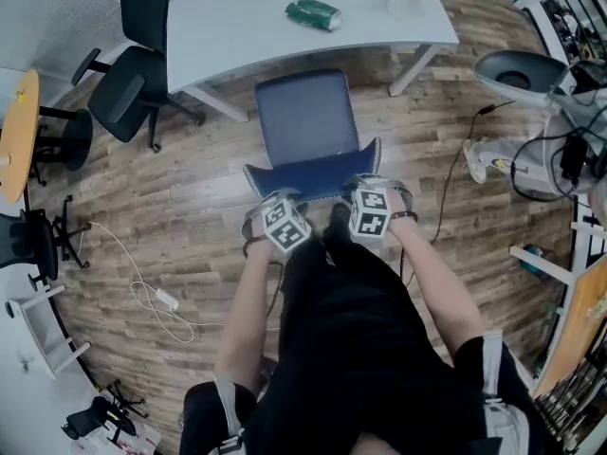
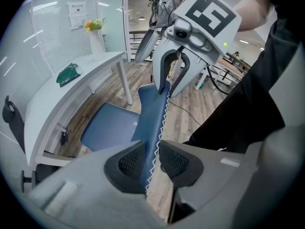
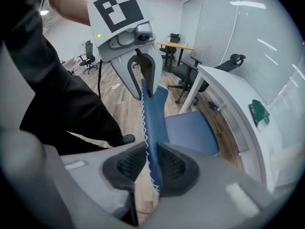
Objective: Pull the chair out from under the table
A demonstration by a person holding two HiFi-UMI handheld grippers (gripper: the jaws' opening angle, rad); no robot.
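A blue chair stands in front of the white table (image 1: 247,27), its seat (image 1: 308,121) reaching to the table's near edge. Its backrest (image 1: 313,172) faces me, its top edge trimmed with white zigzag stitching. My left gripper (image 1: 272,200) is shut on the left part of that edge, and my right gripper (image 1: 364,185) is shut on the right part. In the left gripper view the backrest (image 2: 153,111) runs between the ribbed pads (image 2: 132,162). In the right gripper view the backrest (image 3: 153,116) is clamped between the pads (image 3: 170,162) in the same way.
A green packet (image 1: 314,13) lies on the table. A black office chair (image 1: 133,83) stands to the left of the table, and a round wooden table (image 1: 17,131) sits at the far left. A white cable (image 1: 152,297) lies on the floor. A stand with cables (image 1: 531,74) is at the right.
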